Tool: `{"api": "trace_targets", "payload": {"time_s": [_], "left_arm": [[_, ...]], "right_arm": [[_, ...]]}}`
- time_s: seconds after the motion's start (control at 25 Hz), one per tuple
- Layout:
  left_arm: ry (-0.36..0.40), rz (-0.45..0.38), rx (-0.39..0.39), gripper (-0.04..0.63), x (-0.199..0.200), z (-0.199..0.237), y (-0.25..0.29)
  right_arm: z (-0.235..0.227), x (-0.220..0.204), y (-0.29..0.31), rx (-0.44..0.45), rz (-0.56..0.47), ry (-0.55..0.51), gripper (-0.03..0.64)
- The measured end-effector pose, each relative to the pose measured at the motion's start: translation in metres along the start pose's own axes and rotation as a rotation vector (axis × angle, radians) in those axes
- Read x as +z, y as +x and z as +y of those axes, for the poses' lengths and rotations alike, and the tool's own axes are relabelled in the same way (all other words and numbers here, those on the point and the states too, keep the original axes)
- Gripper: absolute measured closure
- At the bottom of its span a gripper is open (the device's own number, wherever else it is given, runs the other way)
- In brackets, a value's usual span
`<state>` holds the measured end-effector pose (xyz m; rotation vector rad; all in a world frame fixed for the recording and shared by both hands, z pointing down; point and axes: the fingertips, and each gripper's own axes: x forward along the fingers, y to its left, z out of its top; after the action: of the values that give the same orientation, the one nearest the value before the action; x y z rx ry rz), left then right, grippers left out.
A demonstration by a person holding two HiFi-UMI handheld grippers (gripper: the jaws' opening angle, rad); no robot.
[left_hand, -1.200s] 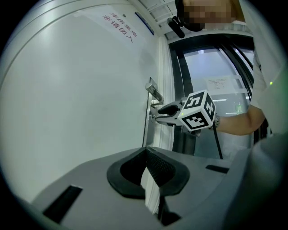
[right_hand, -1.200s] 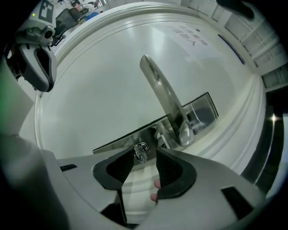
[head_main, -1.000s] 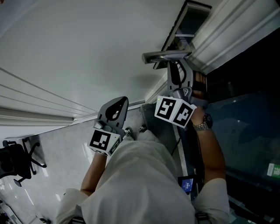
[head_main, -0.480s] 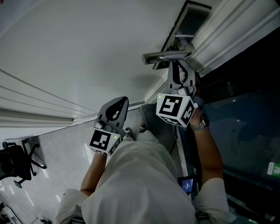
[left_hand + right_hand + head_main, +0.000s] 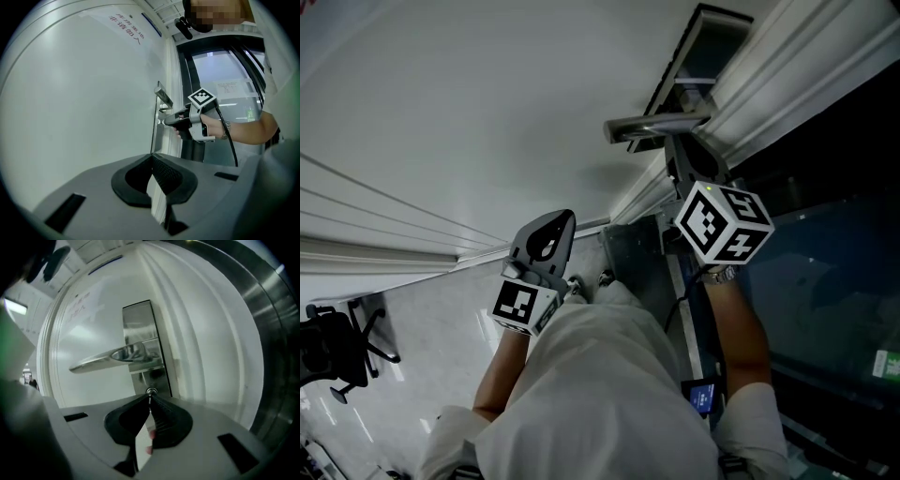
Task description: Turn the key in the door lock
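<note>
In the right gripper view the steel lever handle [image 5: 110,357] sits on its lock plate [image 5: 140,329], with the lock cylinder [image 5: 151,391] just below. My right gripper [image 5: 150,398] has just been closing. Its tips are now shut on the thin key [image 5: 150,395] that sticks out of the cylinder. The head view shows this gripper [image 5: 679,150] under the handle [image 5: 652,125], level against the white door [image 5: 487,103]. My left gripper [image 5: 565,217] hangs lower left, away from the lock, shut with nothing in it [image 5: 152,159]. From there the right gripper [image 5: 165,122] shows at the door edge.
A white door frame [image 5: 778,66] and a dark glass panel [image 5: 834,281] stand right of the lock. An office chair [image 5: 337,342] is on the floor at the lower left. A cable [image 5: 230,145] trails from the right gripper.
The right gripper's jaws have closed at the lock and the gripper has rolled, its marker cube swinging up and to the right. The left gripper has not moved.
</note>
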<state>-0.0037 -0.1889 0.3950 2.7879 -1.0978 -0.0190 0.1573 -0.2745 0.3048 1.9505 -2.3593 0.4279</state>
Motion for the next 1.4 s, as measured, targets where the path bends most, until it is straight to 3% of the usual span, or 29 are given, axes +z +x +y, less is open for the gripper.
{"api": "trace_targets", "payload": {"time_s": [0.52,0.92,1.0,1.12,1.2,1.4], "left_arm": [[-0.001,-0.001,0.000,0.590,-0.001,0.000,0.002],[-0.003,-0.001,0.001,0.591,-0.003,0.002,0.002],[-0.004,-0.003,0.001,0.591,-0.003,0.003,0.003],[-0.011,-0.001,0.001,0.591,-0.003,0.003,0.004],[-0.014,0.001,0.000,0.590,-0.004,0.005,0.004],[-0.013,0.003,-0.013,0.590,-0.005,0.004,0.006]], "right_arm": [[-0.010,-0.005,-0.002,0.170,-0.002,0.682,0.603],[-0.010,-0.006,0.000,0.253,-0.030,1.015,0.592],[-0.010,-0.004,0.000,0.252,-0.033,0.963,0.588],[-0.005,0.000,0.000,0.261,-0.023,0.763,0.559],[0.000,0.003,-0.002,0.255,-0.010,0.591,0.484],[0.002,0.004,-0.010,0.107,0.044,0.069,0.463]]}}
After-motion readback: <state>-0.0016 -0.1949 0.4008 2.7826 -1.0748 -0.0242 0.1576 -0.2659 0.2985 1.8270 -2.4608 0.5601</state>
